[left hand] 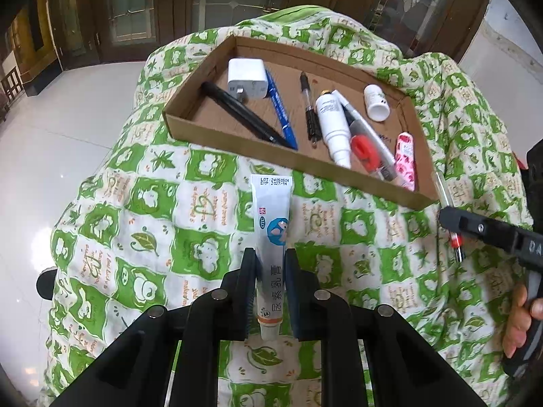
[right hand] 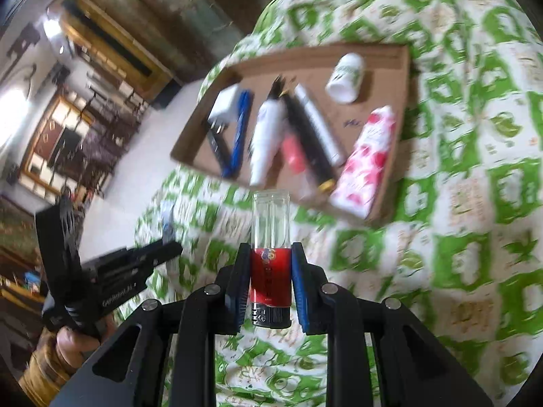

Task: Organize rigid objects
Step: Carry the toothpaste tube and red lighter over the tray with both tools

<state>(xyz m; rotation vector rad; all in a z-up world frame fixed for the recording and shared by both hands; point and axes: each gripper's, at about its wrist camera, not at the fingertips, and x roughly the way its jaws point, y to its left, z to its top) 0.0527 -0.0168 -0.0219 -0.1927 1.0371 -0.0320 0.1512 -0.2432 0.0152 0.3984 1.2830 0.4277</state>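
Note:
My left gripper (left hand: 269, 261) is shut on a white ointment tube (left hand: 271, 224) held over the green patterned cloth, short of the cardboard tray (left hand: 237, 142). My right gripper (right hand: 269, 254) is shut on a clear pen with a red band (right hand: 270, 237), seen end-on; it also shows in the left wrist view (left hand: 448, 203) at the tray's right corner. The tray (right hand: 400, 101) holds a white charger (left hand: 246, 79), black pen (left hand: 244, 112), blue pen (left hand: 280, 112), white bottle (left hand: 334, 125), small white jar (left hand: 376, 102), red item (left hand: 363, 149) and pink floral tube (left hand: 405, 159).
A green and white patterned cloth (left hand: 190, 224) covers the raised surface under the tray. White tiled floor (left hand: 51, 118) lies to the left, wooden doors (left hand: 135, 6) behind. The right wrist view is motion-blurred; the left gripper (right hand: 142, 261) shows at its left.

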